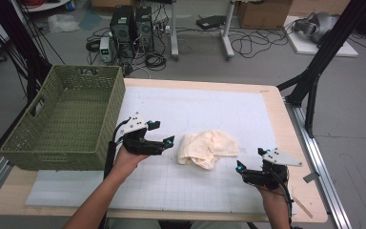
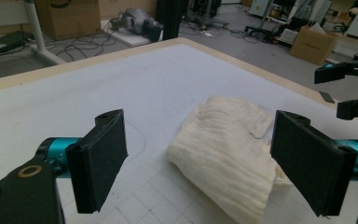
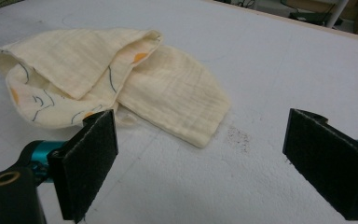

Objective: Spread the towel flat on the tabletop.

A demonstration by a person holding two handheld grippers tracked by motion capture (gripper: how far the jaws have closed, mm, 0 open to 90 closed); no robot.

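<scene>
On the white mat (image 1: pixel 219 109), mid-table, lies the crumpled cloth (image 1: pixel 208 149). Left gripper (image 1: pixel 161 133) sits just beside its left edge, jaws apart, empty. Right gripper (image 1: pixel 248 162) is near its right, jaws apart, empty.

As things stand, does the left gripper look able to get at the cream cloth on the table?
Probably yes. The left gripper sits just left of the cloth with its fingers spread open toward it, and nothing lies between them on the white mat. The green basket stands off to the other side.

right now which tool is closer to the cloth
The left tool: its tips almost reach the cream cloth, while the right tool sits farther off.
</scene>
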